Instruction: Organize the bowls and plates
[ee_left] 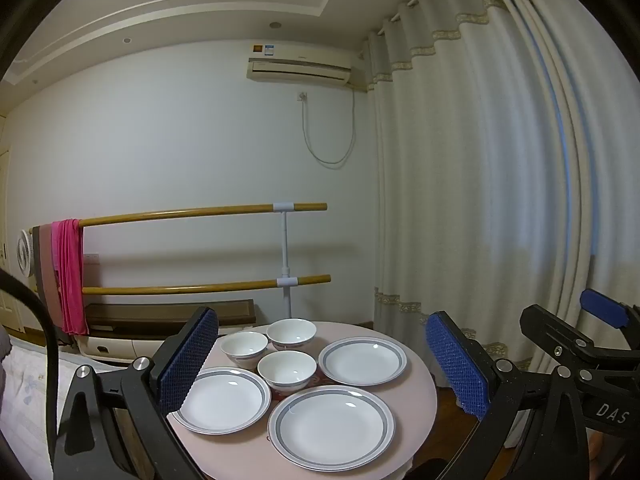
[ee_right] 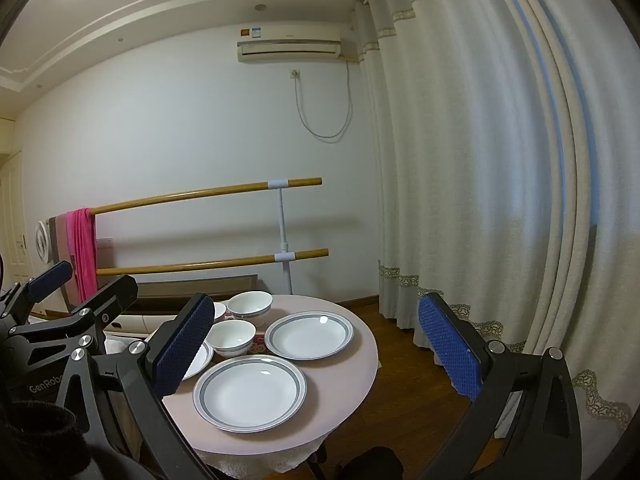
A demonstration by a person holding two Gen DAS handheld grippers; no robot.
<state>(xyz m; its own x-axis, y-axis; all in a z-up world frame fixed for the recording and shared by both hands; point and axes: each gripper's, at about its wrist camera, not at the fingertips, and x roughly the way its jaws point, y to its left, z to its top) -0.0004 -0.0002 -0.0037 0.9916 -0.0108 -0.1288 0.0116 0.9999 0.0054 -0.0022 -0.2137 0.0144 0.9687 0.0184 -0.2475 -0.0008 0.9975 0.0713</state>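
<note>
On the round pink table (ee_left: 416, 392) three plates (ee_left: 332, 426) lie in a near arc, with three bowls (ee_left: 286, 371) clustered just behind them. The left gripper (ee_left: 320, 364) and right gripper (ee_right: 316, 350) hover near, fingers spread wide, grasping nothing.

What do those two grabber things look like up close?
Both tongs are black frames with shiny silver bolts, and each finger wears a bumpy blue pad. The left tongs have a black cable curving beside them. The right tongs look the same. White letters are printed on the frames: "DAS" on the right one, "GenRobo" on the left. A dark fuzzy sleeve shows at the corner.
</note>
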